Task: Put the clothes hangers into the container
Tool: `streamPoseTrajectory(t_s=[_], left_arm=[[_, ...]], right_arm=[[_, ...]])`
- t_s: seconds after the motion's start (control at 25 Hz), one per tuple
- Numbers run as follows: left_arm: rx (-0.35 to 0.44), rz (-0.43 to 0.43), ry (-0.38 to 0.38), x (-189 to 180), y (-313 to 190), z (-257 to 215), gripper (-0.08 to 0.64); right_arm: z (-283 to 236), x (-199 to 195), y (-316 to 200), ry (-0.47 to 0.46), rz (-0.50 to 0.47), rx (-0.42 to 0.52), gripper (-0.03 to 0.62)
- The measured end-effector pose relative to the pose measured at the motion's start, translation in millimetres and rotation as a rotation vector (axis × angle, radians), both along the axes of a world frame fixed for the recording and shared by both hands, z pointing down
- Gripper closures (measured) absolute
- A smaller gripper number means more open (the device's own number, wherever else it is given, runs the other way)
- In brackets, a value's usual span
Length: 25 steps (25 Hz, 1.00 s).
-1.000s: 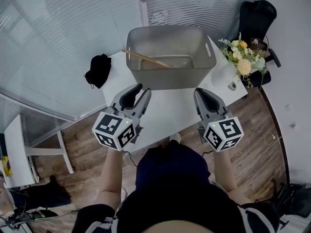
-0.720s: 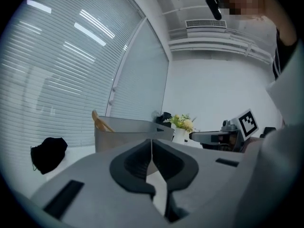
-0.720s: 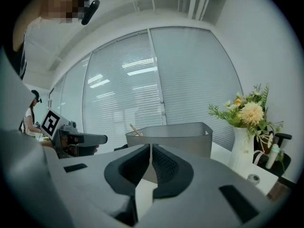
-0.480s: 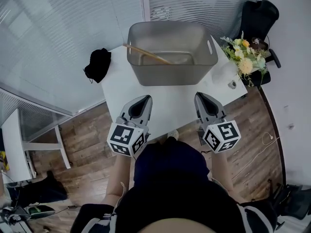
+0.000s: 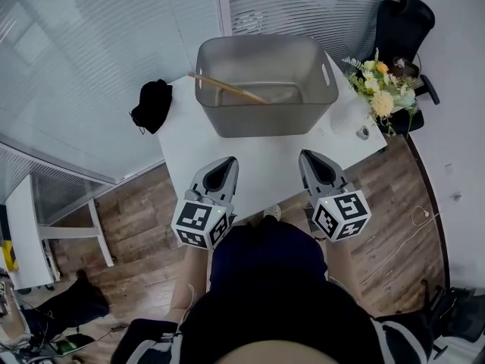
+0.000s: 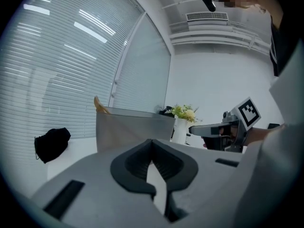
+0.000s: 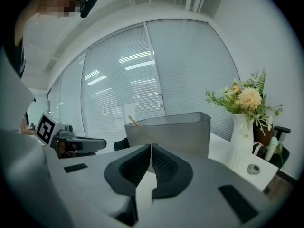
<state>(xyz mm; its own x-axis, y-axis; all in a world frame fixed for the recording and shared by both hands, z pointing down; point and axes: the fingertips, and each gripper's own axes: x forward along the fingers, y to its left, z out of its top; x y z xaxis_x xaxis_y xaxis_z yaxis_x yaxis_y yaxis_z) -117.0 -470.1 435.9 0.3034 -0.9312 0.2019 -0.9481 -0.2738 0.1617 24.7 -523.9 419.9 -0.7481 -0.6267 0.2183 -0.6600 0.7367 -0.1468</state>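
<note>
Left tool [image 5: 224, 161]: my jaws are pressed together with nothing between them. It sits low over the near edge of the worktop [image 5: 265, 165].
Right tool [image 5: 311, 156]: its jaws are also together and empty. It is level with the left one and well apart from it.
Worktop: the stretch between my tools and the bin is bare white, and I see no hanger lying on it.
Step in hand: I judge this a rest between carries, or the end of the job, since neither tool carries anything and no loose hanger is in sight.
Next move: if another hanger turns up, I must part the jaws of one tool before reaching. A hanger is long, so gripping it near the middle should stop it swinging.
Bin [image 5: 265, 120]: it is grey and stands upright on the far part of the worktop, well beyond both tools. There is a handle slot in its right wall.
In the bin: one wooden hanger [image 5: 227, 89] lies slantwise with its left end poking over the left rim. I see nothing else inside.
Beside the bin: a black cloth [image 5: 151, 105] lies at the left corner. A vase [image 5: 348, 116] of flowers stands just to the right.
</note>
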Motion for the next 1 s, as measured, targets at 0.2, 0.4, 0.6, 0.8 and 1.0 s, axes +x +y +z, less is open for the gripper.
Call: streamPoseTrajectory(t_s=[0.2,0.4,0.6,0.8,1.0], left_arm=[[-0.011,-0.001,-0.031,2.0,-2.8,1.5,0.551],[-0.028,-0.016,-0.014,-1.2,-6.7,4.7,0.551],[-0.042,-0.022,-0.016,-2.3,-11.6,7.1,0.551],[-0.064,-0.027,-0.026,0.3,-17.6,12.1,0.551],[-0.071,-0.037,-0.018,1.2,-24.9,14.1,0.551]], right_arm=[[0.4,-2.5,-2.0,-0.004,-0.01,-0.008,0.56],[1.8,-7.7,-5.4,0.003,-0.022,-0.011,0.56],[3.4,-12.6,-9.0,0.011,-0.035,-0.016,0.56],[6.0,-11.0,-15.1,0.009,-0.037,-0.03,0.56],[8.3,-9.4,-21.2,0.007,-0.041,-0.034,0.56]])
